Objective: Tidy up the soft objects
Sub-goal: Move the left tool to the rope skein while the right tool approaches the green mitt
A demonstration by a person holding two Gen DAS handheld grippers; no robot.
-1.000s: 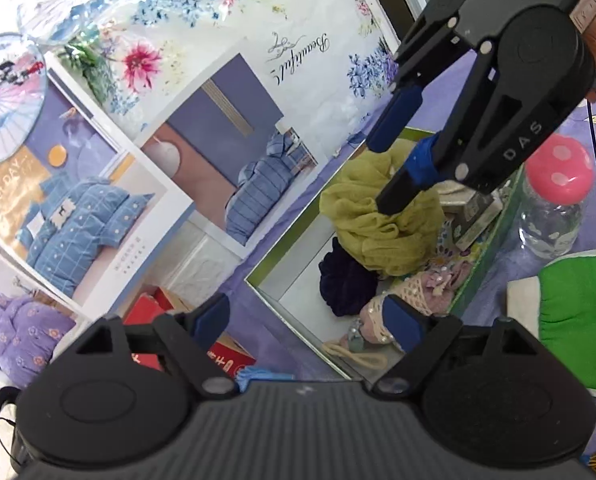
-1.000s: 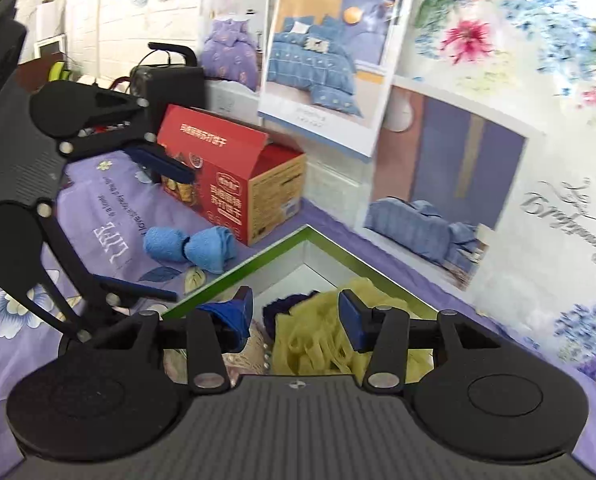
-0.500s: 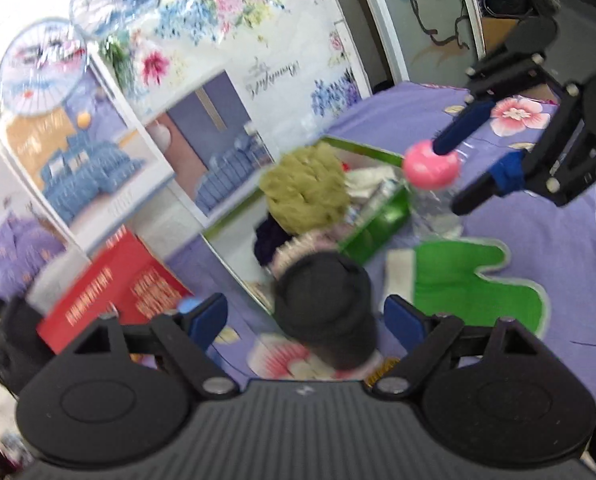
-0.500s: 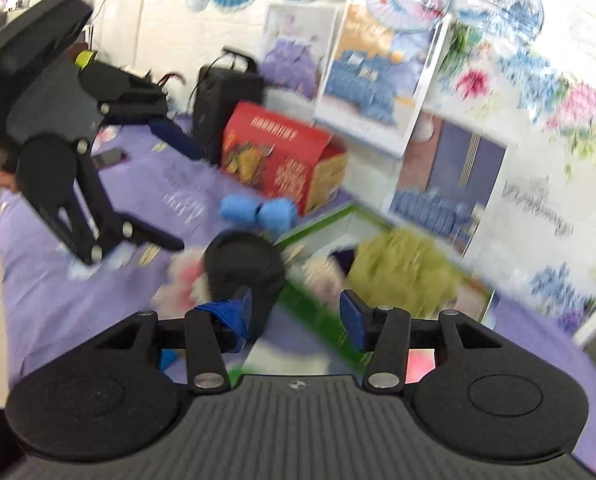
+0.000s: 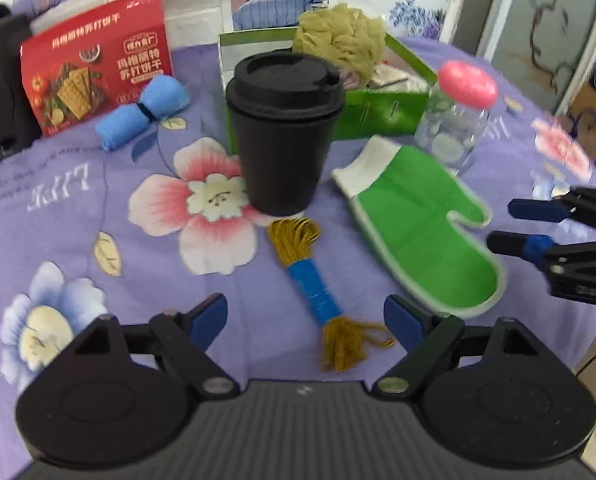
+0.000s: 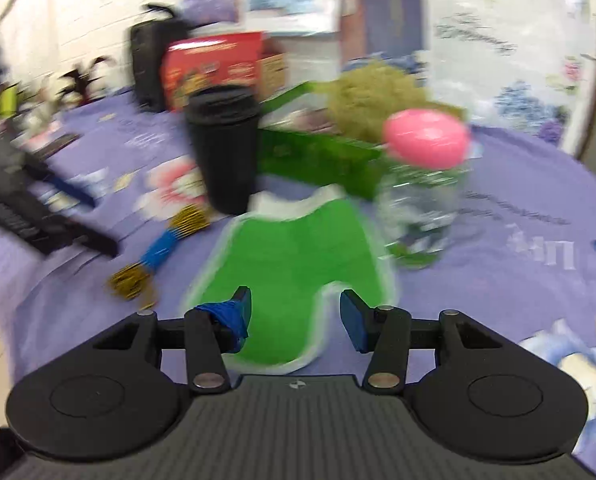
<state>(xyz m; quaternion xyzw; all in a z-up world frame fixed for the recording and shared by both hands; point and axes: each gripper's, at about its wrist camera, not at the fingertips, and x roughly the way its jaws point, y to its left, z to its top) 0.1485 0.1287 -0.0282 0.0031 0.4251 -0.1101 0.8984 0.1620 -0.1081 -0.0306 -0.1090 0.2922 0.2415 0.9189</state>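
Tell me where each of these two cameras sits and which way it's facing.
Left wrist: sits behind the open left gripper, angled down at the yarn bundle, black cup and green mitt; the right gripper enters at the right.
Right wrist: sits behind the open right gripper, looking over the green mitt toward the green box; the left gripper's fingers show at the left.
Shared: cup, mitt, yarn, pink-lidded jar.

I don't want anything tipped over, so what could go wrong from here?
The tall black lidded cup stands just behind the mustard yarn bundle with blue wrap; the open left gripper could knock it. The clear jar with pink lid stands by the green mitt's cuff, near the right gripper's path.
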